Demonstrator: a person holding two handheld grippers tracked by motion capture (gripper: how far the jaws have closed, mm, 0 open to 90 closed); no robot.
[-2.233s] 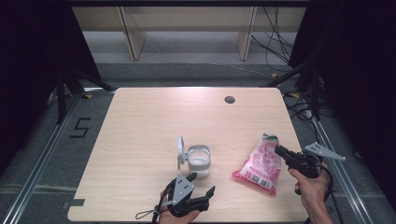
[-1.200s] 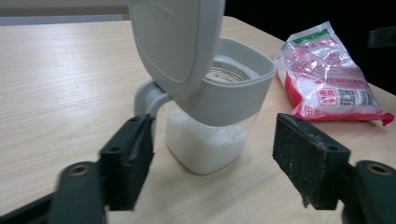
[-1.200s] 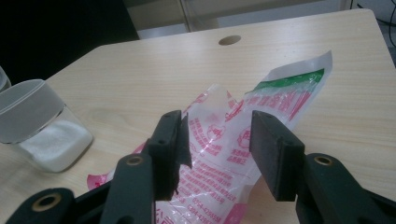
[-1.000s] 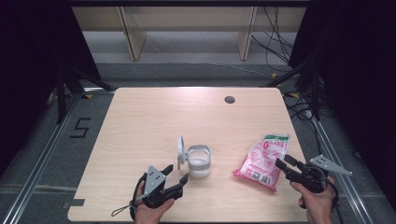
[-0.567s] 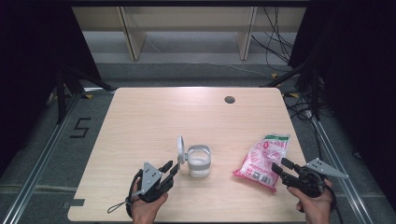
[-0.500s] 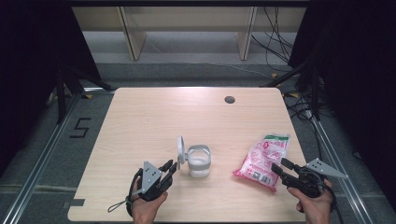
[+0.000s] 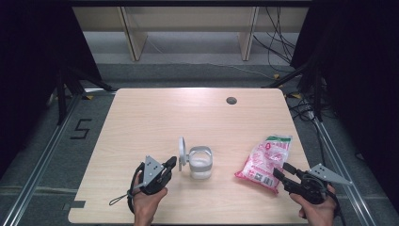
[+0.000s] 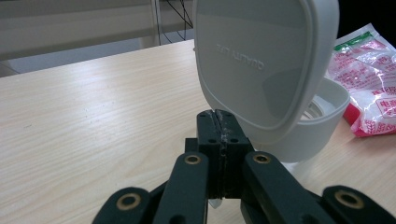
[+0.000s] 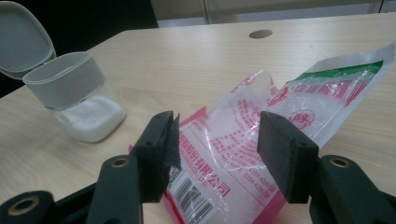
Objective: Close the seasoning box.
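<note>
The high view looks from above the person's side, forward and down, and takes in the whole worktop [image 7: 155,117] with the floor and shelves behind it. The left gripper view sits low, just behind the left claw [image 8: 219,135], and faces along it across the worktop; the open lid [image 8: 261,60] of the white container [image 8: 308,126] stands very near to the lens. The right gripper view also rides low, behind the right claw [image 9: 218,149], and looks over the pink bag [image 9: 261,135] toward the far edge. All three views share the container [image 7: 200,162] and the bag [image 7: 266,160]; both gripper views see them from close by, from opposite sides.
</note>
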